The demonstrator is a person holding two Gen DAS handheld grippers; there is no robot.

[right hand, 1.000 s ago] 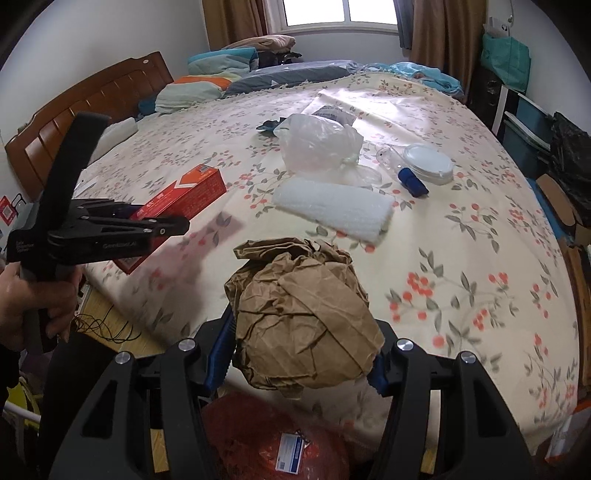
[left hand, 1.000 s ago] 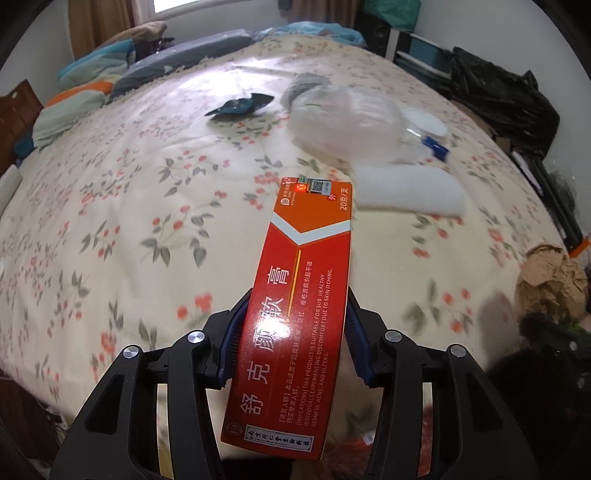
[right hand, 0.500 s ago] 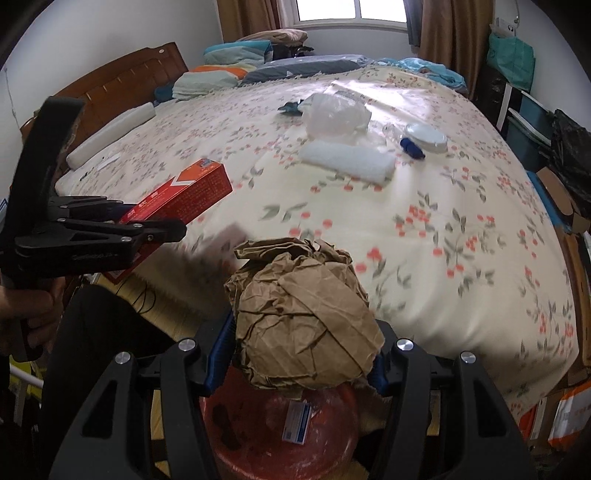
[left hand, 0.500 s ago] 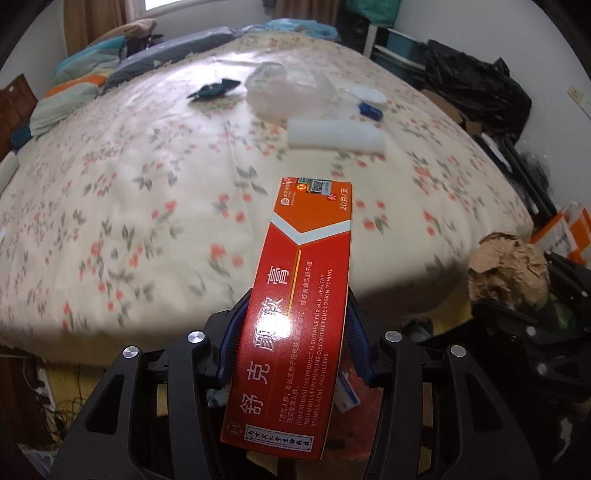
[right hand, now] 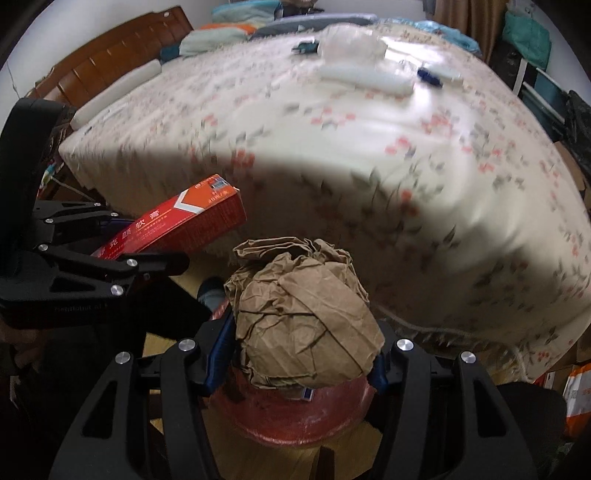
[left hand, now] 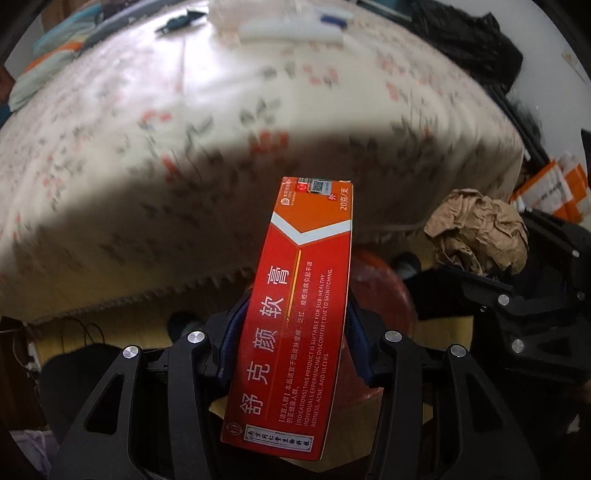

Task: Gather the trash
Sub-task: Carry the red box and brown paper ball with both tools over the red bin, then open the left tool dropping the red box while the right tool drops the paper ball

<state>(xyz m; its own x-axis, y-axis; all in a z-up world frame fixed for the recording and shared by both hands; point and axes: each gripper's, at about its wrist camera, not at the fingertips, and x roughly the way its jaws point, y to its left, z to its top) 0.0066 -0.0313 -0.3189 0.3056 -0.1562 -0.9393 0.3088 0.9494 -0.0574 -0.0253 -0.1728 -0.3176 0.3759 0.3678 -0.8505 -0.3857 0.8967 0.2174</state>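
My left gripper (left hand: 293,339) is shut on a long red carton (left hand: 295,306) printed with white characters; the right wrist view shows the same carton (right hand: 177,229) at left, held over the floor beside the bed. My right gripper (right hand: 301,350) is shut on a crumpled ball of brown paper (right hand: 299,317), which the left wrist view shows at right (left hand: 476,232). Straight below the ball lies a red bin bag (right hand: 295,417); its red plastic (left hand: 380,291) shows behind the carton. Far back on the bed lie a white foam sheet (right hand: 365,75), a clear plastic bag (right hand: 351,42) and a blue-capped item (right hand: 428,75).
The bed with its floral cover (right hand: 369,155) fills the upper views, its lace hem (left hand: 129,299) hanging just past the grippers. A wooden headboard (right hand: 96,70) stands at left. Black bags (left hand: 472,40) and orange-white parcels (left hand: 554,188) crowd the right side. A dark wrapper (left hand: 181,20) lies far back.
Both grippers have drawn back off the bed and sunk below its edge, tilting downward. The red bag now lies under them. The carton and the paper ball stay gripped.
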